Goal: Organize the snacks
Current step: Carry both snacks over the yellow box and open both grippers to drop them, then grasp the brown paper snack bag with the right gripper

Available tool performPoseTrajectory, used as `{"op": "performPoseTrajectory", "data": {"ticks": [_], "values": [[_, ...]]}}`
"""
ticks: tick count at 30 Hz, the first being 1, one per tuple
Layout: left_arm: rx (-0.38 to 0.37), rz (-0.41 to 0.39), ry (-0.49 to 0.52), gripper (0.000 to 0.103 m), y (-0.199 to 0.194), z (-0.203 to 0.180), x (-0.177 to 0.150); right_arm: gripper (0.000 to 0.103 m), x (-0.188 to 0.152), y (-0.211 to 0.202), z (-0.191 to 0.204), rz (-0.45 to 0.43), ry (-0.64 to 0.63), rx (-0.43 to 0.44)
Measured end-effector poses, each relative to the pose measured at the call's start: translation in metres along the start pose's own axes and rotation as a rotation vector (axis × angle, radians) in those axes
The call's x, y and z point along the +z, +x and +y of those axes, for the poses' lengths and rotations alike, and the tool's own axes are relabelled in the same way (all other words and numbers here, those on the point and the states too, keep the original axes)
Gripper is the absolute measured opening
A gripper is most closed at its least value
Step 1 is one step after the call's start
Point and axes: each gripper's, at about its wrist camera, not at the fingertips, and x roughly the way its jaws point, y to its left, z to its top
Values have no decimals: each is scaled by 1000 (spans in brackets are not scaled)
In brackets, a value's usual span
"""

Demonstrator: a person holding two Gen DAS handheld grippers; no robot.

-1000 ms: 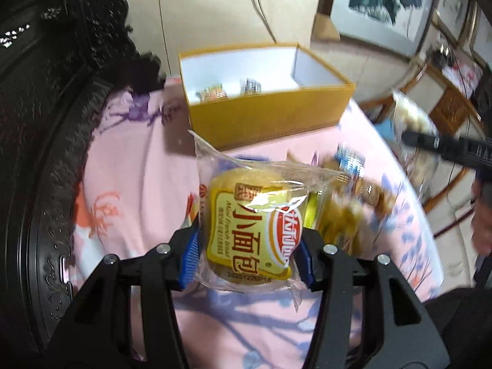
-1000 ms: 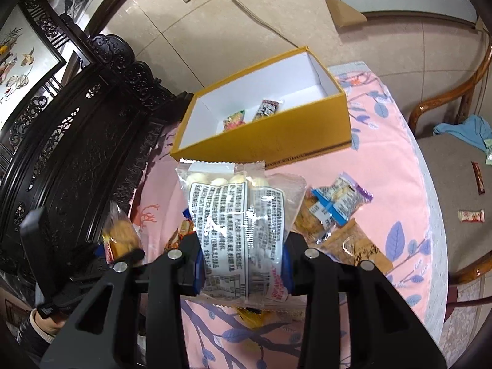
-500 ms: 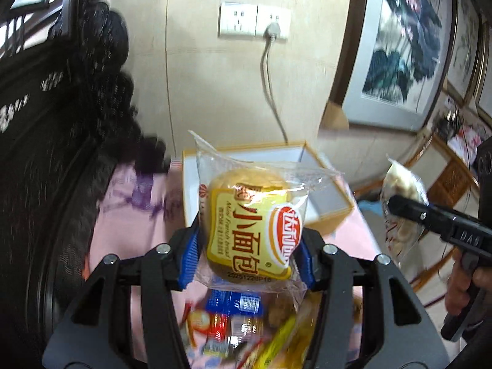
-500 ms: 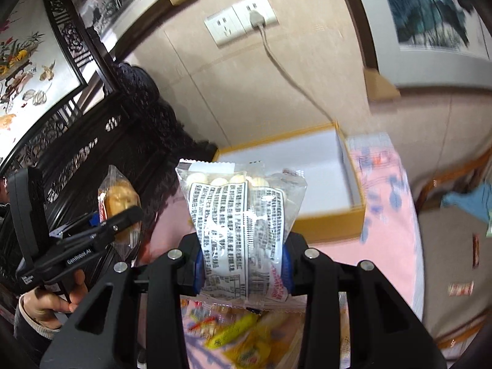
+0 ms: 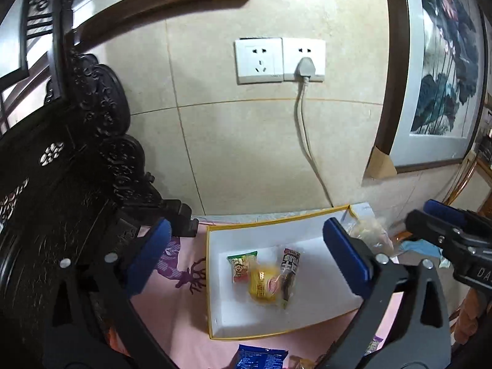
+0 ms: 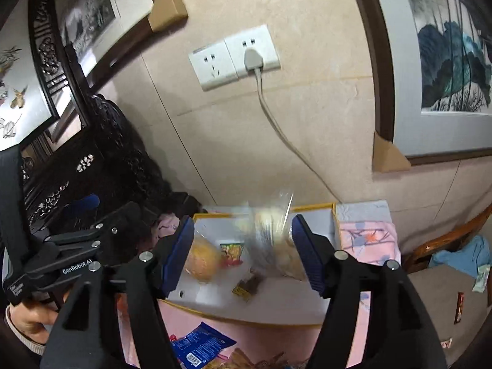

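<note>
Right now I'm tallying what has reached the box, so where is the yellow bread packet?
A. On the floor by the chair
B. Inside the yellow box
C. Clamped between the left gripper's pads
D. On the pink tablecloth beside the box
B: the yellow bread packet lies blurred inside the yellow box between two small packets, and the left gripper, whose jaws have just been opening, stands wide with nothing between its pads.

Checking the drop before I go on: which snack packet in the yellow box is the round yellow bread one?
The yellow bread packet, blurred, in the middle of the yellow box. The red-and-green packet lies to its left, the dark stick packet to its right; both are flat and narrower.
</note>
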Motion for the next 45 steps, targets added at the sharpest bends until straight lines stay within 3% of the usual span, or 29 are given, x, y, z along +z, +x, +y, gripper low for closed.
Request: {"op": "performPoseTrajectory", "data": {"ticks": [10, 18, 25, 33, 35, 37, 38, 40, 42, 45], "values": [[-48, 174, -176, 101, -1, 23, -73, 68, -79, -20, -36, 163, -18, -53], [-31, 218, -67, 101, -28, 17, -151, 67, -166, -37, -67, 326, -3, -85], [-34, 324, 64, 101, -45, 8, -224, 67, -231, -40, -75, 426, -41, -85], [-47, 355, 55, 101, -71, 5, -255, 67, -271, -12, -72, 532, -184, -67], [-44, 367, 55, 101, -74, 3, -260, 65, -280, 1, -70, 560, -206, -52], [-39, 381, 57, 101, -78, -2, -266, 59, -292, 14, -69, 595, -237, -44], [-43, 386, 58, 101, -80, -5, -269, 51, -301, 21, -68, 615, -278, -59], [-62, 399, 65, 101, -82, -16, -276, 42, -307, 19, -63, 587, -344, -60], [-88, 406, 94, 101, -84, -33, -284, 36, -306, 14, -64, 588, -320, -32], [-116, 388, 172, 101, -85, -65, -300, 36, -308, 2, -67, 568, -301, -26]]}}
